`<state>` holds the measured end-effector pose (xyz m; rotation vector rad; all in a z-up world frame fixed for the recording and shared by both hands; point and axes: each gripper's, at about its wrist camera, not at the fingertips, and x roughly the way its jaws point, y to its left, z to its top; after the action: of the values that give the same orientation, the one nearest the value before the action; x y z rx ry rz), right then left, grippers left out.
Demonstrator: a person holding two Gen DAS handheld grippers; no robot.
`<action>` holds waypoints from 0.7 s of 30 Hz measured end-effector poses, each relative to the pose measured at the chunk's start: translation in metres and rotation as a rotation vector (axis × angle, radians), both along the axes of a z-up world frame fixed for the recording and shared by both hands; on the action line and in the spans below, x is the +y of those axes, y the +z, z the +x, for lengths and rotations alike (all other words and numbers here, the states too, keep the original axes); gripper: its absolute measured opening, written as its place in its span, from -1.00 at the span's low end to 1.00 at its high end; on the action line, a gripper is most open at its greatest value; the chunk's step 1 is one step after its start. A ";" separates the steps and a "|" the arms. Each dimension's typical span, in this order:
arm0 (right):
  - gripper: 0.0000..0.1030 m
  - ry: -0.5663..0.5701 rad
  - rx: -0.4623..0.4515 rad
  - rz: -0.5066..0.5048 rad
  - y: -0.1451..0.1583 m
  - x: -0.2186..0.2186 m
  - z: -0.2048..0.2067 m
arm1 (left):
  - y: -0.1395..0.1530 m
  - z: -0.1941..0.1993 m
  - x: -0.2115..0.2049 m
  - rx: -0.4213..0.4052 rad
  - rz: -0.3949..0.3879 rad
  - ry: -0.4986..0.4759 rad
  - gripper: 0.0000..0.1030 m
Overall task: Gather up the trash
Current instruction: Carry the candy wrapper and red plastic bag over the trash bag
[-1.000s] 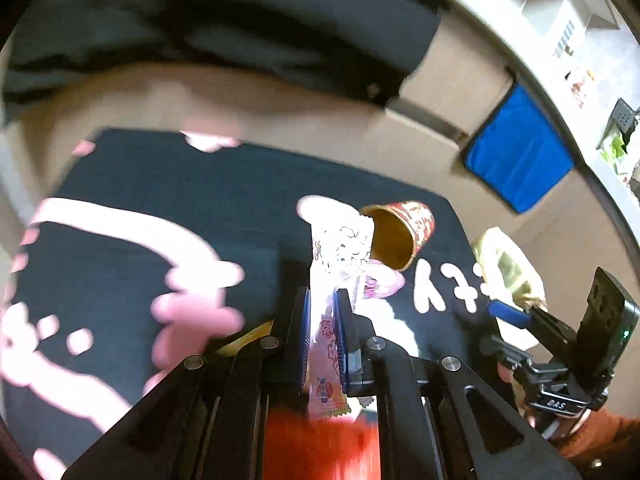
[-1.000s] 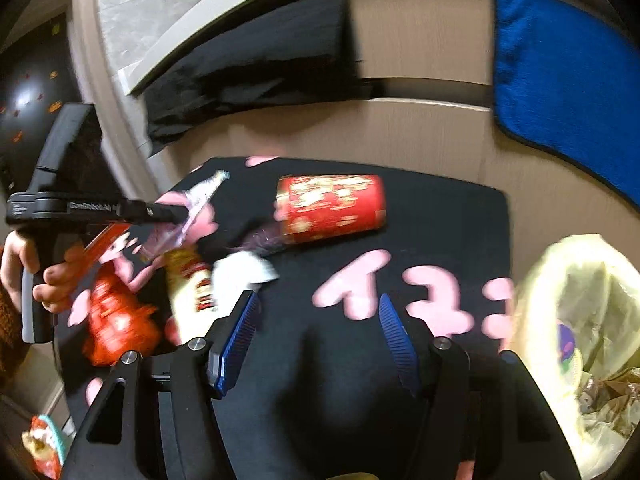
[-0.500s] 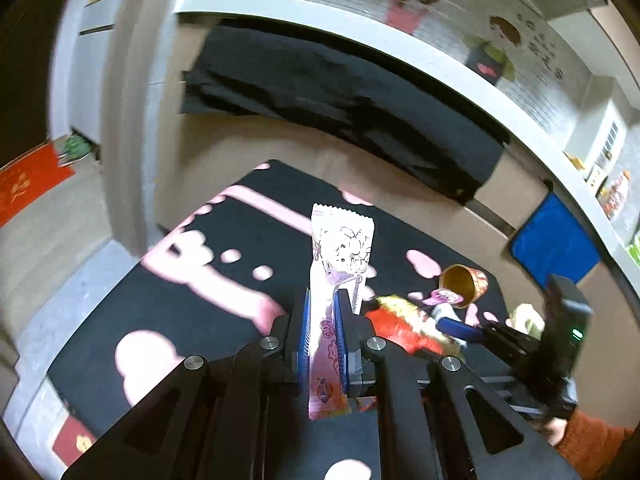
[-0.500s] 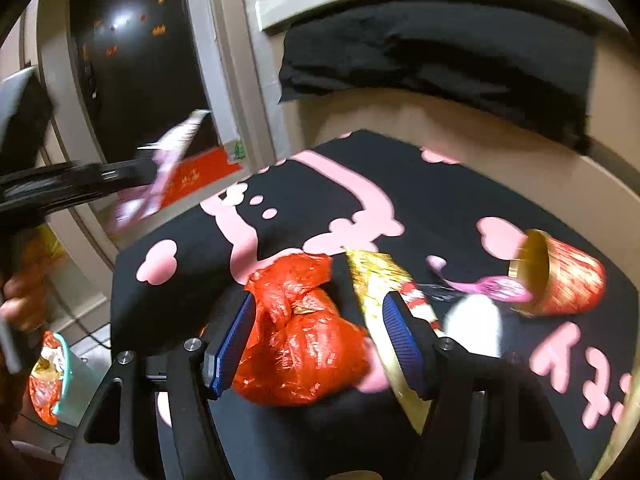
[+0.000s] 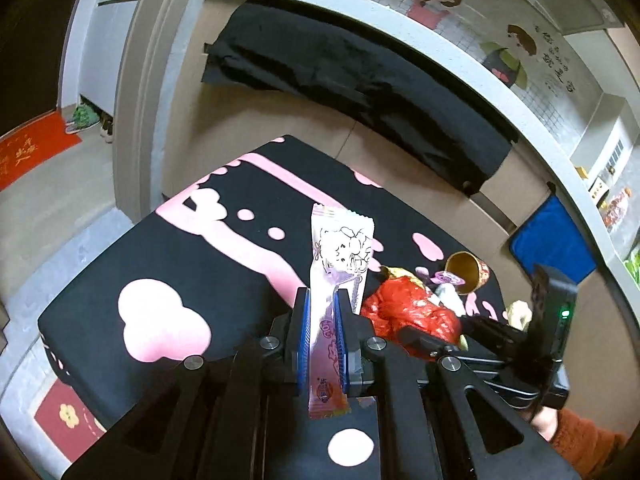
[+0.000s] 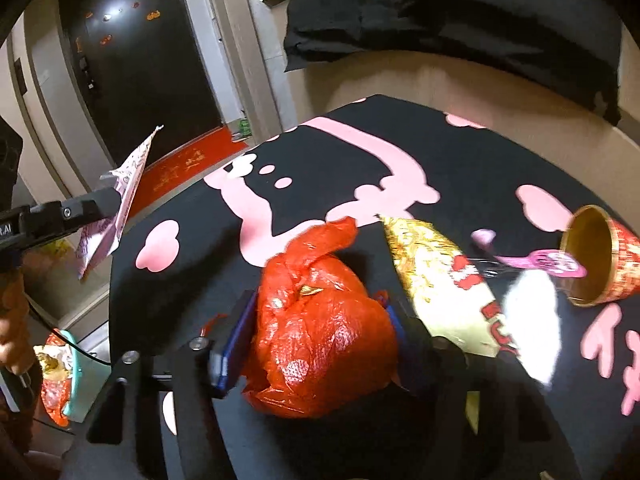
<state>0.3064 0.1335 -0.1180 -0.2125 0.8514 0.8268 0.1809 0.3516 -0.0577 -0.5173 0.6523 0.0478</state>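
My left gripper [image 5: 323,300] is shut on a pink and white snack wrapper [image 5: 340,256], held upright above the black and pink table mat [image 5: 168,264]. The wrapper also shows in the right wrist view [image 6: 120,204]. My right gripper [image 6: 320,320] has its blue pads on either side of a crumpled red plastic bag [image 6: 320,320] on the mat; the bag also shows in the left wrist view [image 5: 404,312]. Beside it lie a gold snack bag [image 6: 436,280], a pink wrapper [image 6: 544,260], white paper [image 6: 532,320] and a tipped red and gold cup [image 6: 600,264].
A teal bin [image 6: 68,376] with trash in it stands on the floor at the left of the table. A black cloth [image 5: 360,76] hangs over the bench back behind the table. A blue cushion [image 5: 552,248] lies at the far right.
Both grippers swung left across the table. My left gripper lifted the wrapper higher. My right gripper moved from open bare mat to around the red bag and narrowed on it.
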 end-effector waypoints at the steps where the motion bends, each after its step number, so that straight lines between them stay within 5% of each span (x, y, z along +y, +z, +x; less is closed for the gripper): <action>1: -0.01 -0.001 -0.010 0.008 0.006 -0.006 -0.003 | 0.001 0.000 -0.004 -0.006 0.004 -0.002 -0.77; 12: -0.01 -0.212 -0.132 0.095 0.081 -0.113 -0.018 | 0.046 0.015 -0.078 -0.110 0.105 -0.119 -0.77; 21: -0.01 -0.404 -0.169 0.173 0.110 -0.214 -0.026 | 0.076 0.030 -0.159 -0.168 0.160 -0.231 -0.77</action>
<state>0.2807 -0.0809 -0.0082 0.0434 0.6305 0.4910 0.2111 0.1927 0.0183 -0.2862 0.5348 -0.1589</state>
